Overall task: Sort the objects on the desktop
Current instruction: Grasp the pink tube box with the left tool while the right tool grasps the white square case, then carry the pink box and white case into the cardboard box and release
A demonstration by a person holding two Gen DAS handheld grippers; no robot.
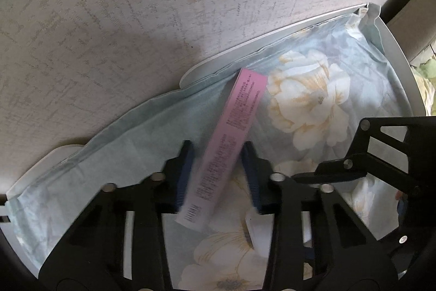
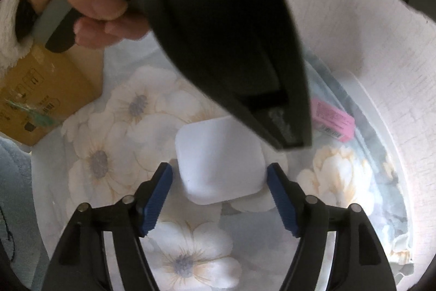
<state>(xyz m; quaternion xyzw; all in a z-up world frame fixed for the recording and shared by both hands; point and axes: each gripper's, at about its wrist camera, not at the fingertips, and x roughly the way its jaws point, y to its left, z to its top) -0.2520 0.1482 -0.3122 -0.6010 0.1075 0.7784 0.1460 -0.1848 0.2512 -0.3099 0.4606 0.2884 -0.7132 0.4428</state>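
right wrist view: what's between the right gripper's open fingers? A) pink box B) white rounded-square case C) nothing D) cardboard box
B: the white rounded-square case lies on the floral cloth between the open blue pads of the right gripper, neither pad visibly touching it.

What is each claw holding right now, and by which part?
Nothing yet. The left claw straddles the pink box near its barcode end, open. The right claw brackets the white case, open.

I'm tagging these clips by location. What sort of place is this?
Probably a home, perhaps a bedroom or living room: a small white table draped in a floral cloth stands against textured wallpaper, with a pink box, a white case and a cardboard box on it.
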